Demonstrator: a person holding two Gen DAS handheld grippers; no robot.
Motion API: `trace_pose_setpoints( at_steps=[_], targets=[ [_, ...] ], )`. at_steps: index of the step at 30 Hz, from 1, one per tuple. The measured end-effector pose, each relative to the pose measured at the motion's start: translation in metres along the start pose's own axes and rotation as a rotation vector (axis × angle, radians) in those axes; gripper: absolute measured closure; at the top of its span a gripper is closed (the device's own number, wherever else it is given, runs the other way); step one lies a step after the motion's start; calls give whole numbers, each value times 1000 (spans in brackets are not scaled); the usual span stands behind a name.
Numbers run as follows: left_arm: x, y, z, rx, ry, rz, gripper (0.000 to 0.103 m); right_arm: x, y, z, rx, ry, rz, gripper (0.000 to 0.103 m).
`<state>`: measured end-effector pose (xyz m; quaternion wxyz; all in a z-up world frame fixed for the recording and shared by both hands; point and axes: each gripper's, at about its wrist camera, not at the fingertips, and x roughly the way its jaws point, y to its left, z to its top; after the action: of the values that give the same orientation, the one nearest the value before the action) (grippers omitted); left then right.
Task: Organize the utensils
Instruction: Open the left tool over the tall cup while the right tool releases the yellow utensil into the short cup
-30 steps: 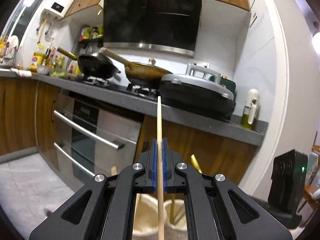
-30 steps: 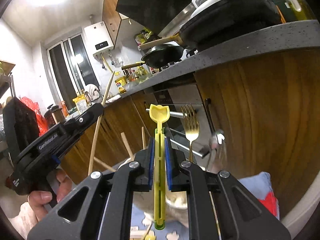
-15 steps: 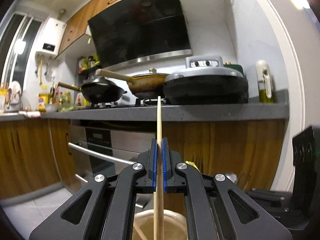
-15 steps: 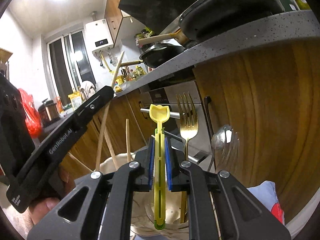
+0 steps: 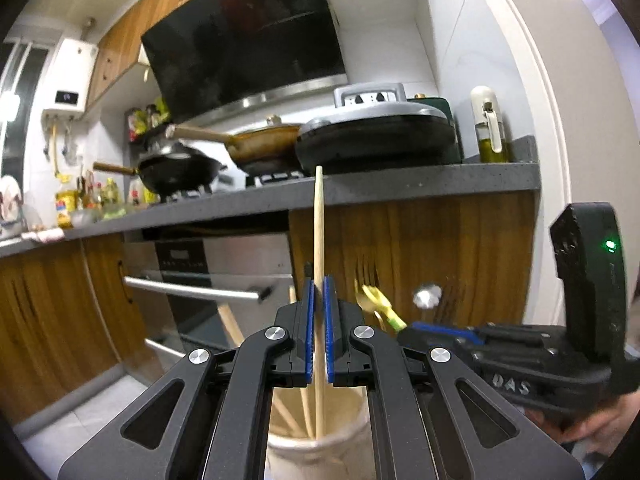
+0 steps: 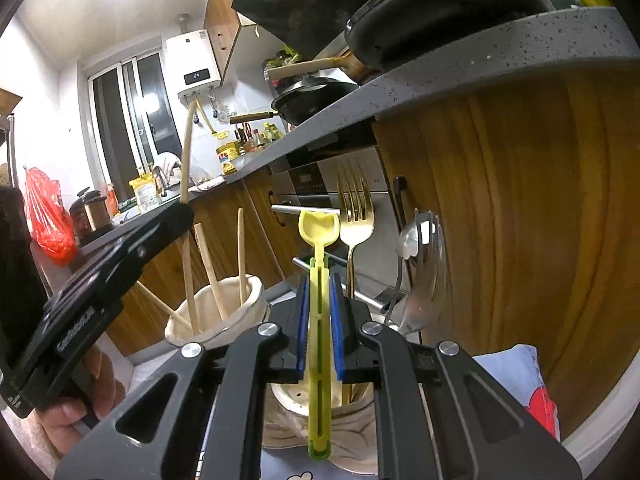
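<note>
My left gripper (image 5: 318, 320) is shut on a long wooden chopstick (image 5: 318, 240); its lower end reaches into a cream holder cup (image 5: 320, 444) with other wooden sticks. My right gripper (image 6: 320, 320) is shut on a yellow plastic utensil (image 6: 319, 304) held upright above a second cream cup (image 6: 352, 412). A gold fork (image 6: 355, 216) and a silver spoon (image 6: 424, 248) stand in that cup. The right wrist view shows the left gripper's body (image 6: 92, 304) over the chopstick cup (image 6: 216, 312). The left wrist view shows the right gripper's body (image 5: 520, 360) to the right.
A grey countertop (image 5: 400, 184) with pans and an electric griddle (image 5: 376, 136) runs above wooden cabinets and an oven (image 5: 208, 280). A blue and red cloth (image 6: 520, 380) lies to the right of the cups.
Both grippers have moved lower, closer to the cups. The chopstick's lower end now sits inside its cup. The right gripper has come into the left wrist view.
</note>
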<state>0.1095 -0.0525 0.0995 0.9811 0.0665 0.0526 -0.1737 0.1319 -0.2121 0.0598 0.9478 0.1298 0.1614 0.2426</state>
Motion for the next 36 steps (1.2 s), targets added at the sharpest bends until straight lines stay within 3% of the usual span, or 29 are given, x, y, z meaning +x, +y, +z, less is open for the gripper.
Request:
trace_pose_setpoints(
  at_steps=[12,18,22,30,36],
  targets=[
    [-6,7,-12,-49,12,6,97,5,-16,8,123,-16,86,93],
    [0,10,-2,-85,-20,-1,97,14,-17,15,132,-41,65,93],
    [4,13,5,-113,-35,-3,97,18,-6,16,69,-84,8,93],
    [18,21,6,-144,-18,12,97,18,21,-6,-162,-67,-108,93],
    [12,7,0,-49,-20,7,97,1,21,-15,-164,-21,-136,93]
  ],
)
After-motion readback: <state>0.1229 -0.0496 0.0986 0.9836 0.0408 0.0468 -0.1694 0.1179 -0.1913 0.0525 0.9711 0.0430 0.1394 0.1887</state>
